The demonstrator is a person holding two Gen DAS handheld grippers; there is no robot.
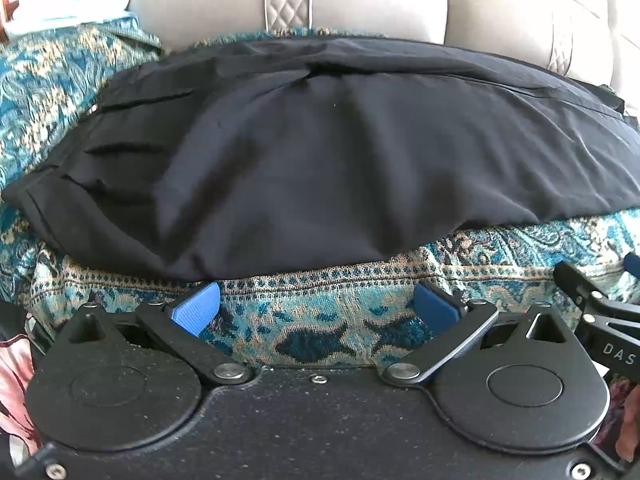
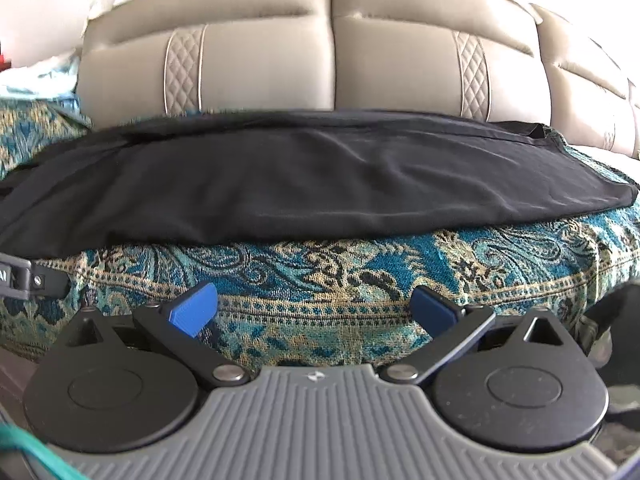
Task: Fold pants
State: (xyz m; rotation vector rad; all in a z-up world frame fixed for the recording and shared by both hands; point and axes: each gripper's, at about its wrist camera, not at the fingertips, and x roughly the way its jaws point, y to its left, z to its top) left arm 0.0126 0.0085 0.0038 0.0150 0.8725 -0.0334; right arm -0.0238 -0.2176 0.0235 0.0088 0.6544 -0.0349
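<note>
The left hand-held gripper point(image 1: 316, 306) sits at the bottom of its frame with both blue pads spread wide and nothing between them, poised just short of the near edge of the black pants point(image 1: 320, 152). The right hand-held gripper point(image 2: 316, 308) is likewise wide open and empty, low in its frame, facing the same hem line; part of it also shows at the lower right edge of the left view. Both appear held back and level with the cloth edge, probably so each can slide in and pinch that edge for a fold.

The pants lie spread across the middle of both frames, already doubled lengthwise it seems, with pleats at the left end in the left view. They rest on a teal paisley throw point(image 2: 360, 264) covering a sofa seat, whose beige cushioned sofa back point(image 2: 332, 60) fills the top.
</note>
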